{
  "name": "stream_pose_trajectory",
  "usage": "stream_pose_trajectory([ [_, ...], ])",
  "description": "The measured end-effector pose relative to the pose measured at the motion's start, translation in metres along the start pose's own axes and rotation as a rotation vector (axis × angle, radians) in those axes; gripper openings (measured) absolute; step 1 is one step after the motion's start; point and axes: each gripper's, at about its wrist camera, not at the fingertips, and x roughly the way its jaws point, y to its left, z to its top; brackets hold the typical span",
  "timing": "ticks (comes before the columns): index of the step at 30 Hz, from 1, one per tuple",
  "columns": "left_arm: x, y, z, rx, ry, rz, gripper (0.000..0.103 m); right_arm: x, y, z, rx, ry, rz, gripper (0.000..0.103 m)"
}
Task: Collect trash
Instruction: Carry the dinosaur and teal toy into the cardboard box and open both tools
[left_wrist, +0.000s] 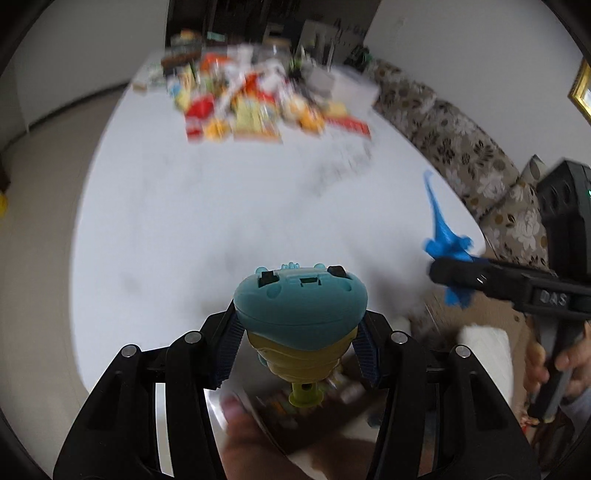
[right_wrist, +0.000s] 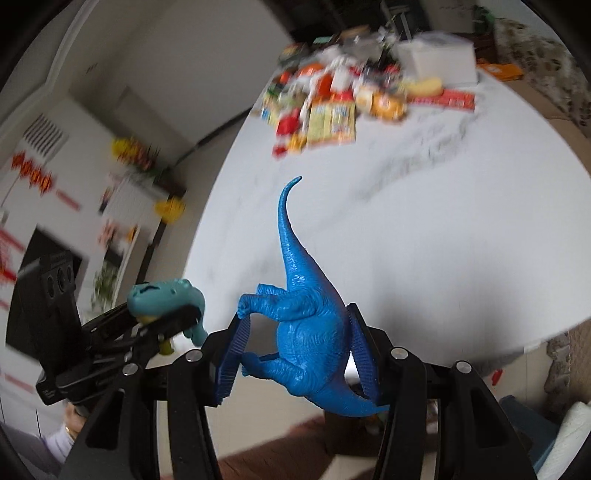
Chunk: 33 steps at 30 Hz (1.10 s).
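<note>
Blue dinosaur (right_wrist: 314, 325) whole only right-wrist

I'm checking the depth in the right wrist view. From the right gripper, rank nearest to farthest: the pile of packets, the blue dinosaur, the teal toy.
1. Blue dinosaur: held in the right gripper.
2. Teal toy: just left, in the left gripper.
3. Pile of packets: far end of the white table.

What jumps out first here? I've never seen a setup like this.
Two toys held up in black grippers: the right gripper clamps a bright blue dinosaur, tail pointing away, and the left gripper grips a teal and yellow turtle-like toy. Beyond them, at the far end of the white table, lies a blurred, colourful heap of packets.
</note>
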Motion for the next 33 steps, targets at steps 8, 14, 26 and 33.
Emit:
stream_pose_trajectory([
  [8, 0.094, -0.037, -0.121, -0.175, 0.252, 0.027, 0.052, 0.028, -0.072, -0.108, 0.008, 0.218, -0.053, 0.052],
  [14, 0.215, -0.036, -0.192, -0.298, 0.417, 0.077, 0.052, 0.093, -0.140, -0.174, 0.051, 0.342, -0.157, 0.052],
  [26, 0.331, 0.001, -0.256, -0.510, 0.688, 0.171, 0.078, 0.177, -0.216, -0.203, 0.183, 0.440, -0.360, 0.084],
  [33, 0.303, 0.003, -0.234, -0.492, 0.644, 0.161, 0.078, 0.154, -0.203, -0.187, 0.157, 0.413, -0.356, 0.085],
])
